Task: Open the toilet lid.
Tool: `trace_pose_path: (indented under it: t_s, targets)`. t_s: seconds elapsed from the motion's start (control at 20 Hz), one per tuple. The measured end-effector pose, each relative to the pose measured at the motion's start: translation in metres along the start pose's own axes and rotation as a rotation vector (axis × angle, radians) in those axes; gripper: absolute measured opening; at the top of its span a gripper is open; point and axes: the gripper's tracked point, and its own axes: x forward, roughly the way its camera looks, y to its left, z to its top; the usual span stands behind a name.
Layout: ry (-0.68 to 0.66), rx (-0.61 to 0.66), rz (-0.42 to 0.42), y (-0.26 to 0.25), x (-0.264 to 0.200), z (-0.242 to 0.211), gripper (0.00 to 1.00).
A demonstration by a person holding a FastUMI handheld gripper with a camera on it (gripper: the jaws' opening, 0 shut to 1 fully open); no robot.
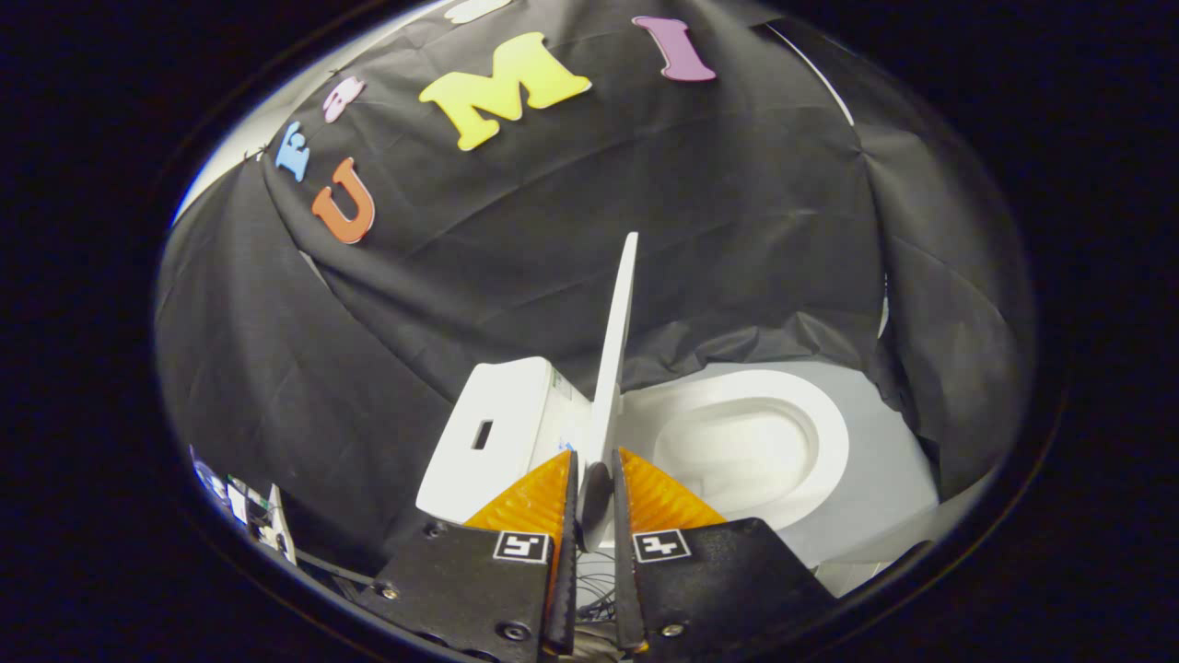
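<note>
White toilet lid (615,368) raised edge-on, standing nearly upright just ahead of the tool (594,479). Clenched on the lid's near edge, both fingers pressing it from left and right. Tank (502,433) to the left of the lid; open bowl (746,442) with seat ring lying to the right, on pale floor (884,479).

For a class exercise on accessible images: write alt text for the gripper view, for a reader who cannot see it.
The gripper is shut on the edge of a white toilet lid, which stands raised on edge between the cistern and the open bowl. Black cloth hangs behind the toilet.
</note>
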Motion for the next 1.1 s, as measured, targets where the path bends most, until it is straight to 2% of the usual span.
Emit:
trace_pose_path:
  t_s: [0.95,1.1]
  targets:
    - [-0.073,-0.218,-0.082,0.131,0.025,-0.015,0.2]
    - [-0.078,-0.198,-0.096,0.146,0.032,-0.018,0.21]
